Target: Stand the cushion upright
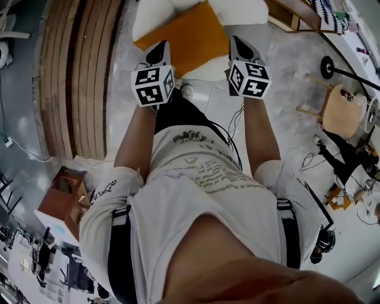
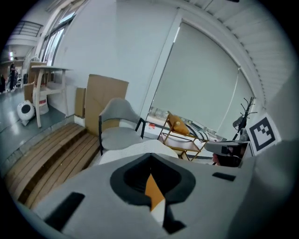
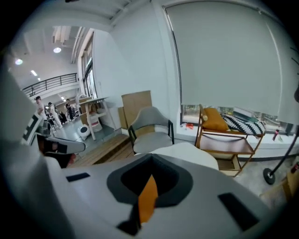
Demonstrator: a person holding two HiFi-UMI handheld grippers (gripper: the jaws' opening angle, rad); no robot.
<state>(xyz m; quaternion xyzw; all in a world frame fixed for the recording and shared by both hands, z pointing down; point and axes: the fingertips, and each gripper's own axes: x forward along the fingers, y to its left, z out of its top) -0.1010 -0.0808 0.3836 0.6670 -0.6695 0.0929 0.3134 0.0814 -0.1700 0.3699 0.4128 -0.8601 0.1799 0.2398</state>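
An orange cushion lies flat on a white upholstered seat at the top of the head view. Both grippers are held out in front of the person, just short of the cushion's near edge. My left gripper hovers by its left corner, and my right gripper by its right side. Both are shut with nothing held. In the left gripper view only a sliver of the cushion shows past the shut jaws, and the right gripper view shows a similar orange strip. Whether either tip touches the cushion is hidden.
A slatted wooden platform runs along the left. A grey armchair stands behind the white seat. A wooden rack with a yellow pillow sits by the window. A wooden stool and a lamp base stand to the right.
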